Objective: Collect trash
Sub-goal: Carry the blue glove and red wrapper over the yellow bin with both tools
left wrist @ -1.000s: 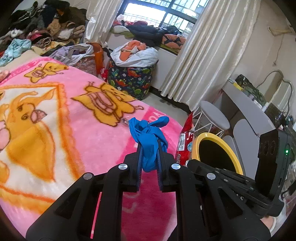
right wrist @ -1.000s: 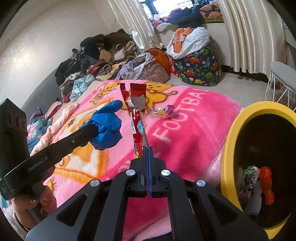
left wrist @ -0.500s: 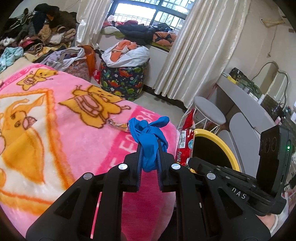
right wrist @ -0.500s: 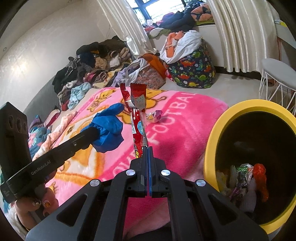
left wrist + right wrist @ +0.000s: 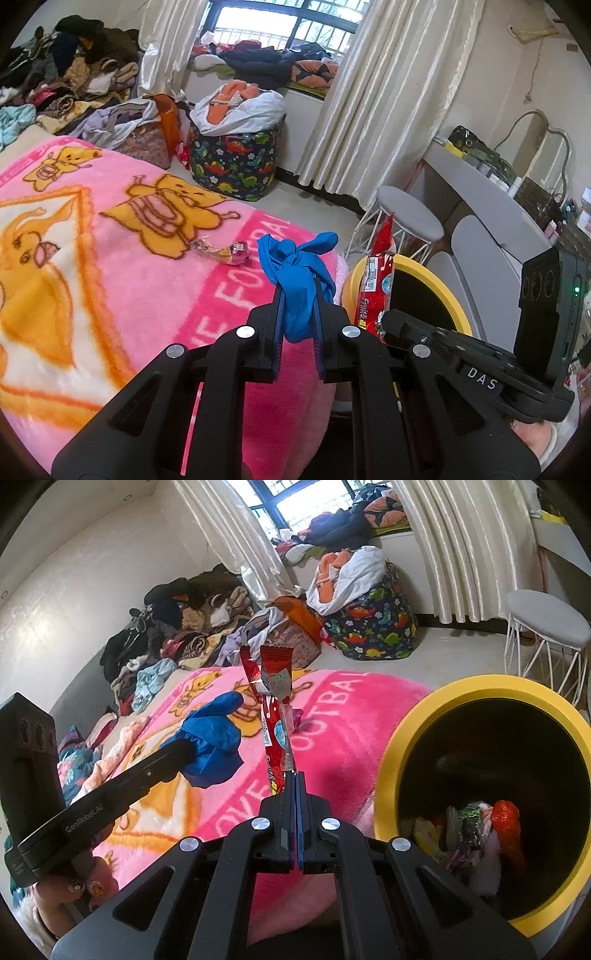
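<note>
My left gripper (image 5: 298, 295) is shut on a crumpled blue glove (image 5: 295, 266), held above the edge of the pink blanket (image 5: 110, 280). The same blue glove (image 5: 212, 740) shows in the right wrist view at the tip of the left gripper. My right gripper (image 5: 295, 775) is shut on a long red snack wrapper (image 5: 273, 709) that stands upright; the red wrapper (image 5: 376, 273) also shows in the left wrist view in front of the bin. The yellow-rimmed bin (image 5: 402, 723) stands to the right of the bed with several wrappers inside. A small candy wrapper (image 5: 221, 253) lies on the blanket.
A dinosaur-print laundry bag (image 5: 236, 162) stands on the floor near the curtains. A white stool (image 5: 410, 218) stands behind the bin (image 5: 436, 280). Piled clothes (image 5: 184, 627) cover the far side of the bed. A hand (image 5: 70, 890) holds the left gripper's handle.
Both grippers have moved with their loads toward the bin, which now fills more of the right wrist view. The small candy wrapper on the blanket has come into clearer view.
</note>
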{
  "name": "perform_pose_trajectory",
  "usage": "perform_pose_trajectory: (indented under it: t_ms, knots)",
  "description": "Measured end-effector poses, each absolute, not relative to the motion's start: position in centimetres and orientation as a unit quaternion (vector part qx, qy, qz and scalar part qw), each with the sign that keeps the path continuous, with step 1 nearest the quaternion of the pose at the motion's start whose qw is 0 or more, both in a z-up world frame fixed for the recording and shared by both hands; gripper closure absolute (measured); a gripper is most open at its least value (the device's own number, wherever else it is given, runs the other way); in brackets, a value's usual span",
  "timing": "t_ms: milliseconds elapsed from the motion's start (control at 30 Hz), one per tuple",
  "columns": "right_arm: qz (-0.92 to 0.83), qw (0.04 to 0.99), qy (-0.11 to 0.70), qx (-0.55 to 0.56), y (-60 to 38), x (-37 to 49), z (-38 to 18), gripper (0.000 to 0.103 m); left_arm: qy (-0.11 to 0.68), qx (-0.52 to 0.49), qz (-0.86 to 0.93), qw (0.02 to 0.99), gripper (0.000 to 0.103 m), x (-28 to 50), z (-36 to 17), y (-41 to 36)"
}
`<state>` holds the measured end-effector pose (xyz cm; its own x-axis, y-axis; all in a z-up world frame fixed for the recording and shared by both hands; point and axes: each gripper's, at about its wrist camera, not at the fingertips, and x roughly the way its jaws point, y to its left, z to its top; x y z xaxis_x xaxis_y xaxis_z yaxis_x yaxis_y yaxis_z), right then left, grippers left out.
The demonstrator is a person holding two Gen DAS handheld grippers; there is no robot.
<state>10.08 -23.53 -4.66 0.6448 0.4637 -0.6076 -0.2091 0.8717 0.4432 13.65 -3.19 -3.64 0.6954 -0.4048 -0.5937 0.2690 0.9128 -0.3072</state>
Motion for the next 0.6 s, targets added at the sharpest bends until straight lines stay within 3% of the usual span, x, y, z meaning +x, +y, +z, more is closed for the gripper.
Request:
perform_pose_trajectory:
  t_ms: [600]
  knots:
    - [0.151,0.903,0.362,0.174,-26.4,8.6,-4.2,0.102,0.345,-0.085,-0.210,0.911,0.095,13.7,-3.4,-6.1]
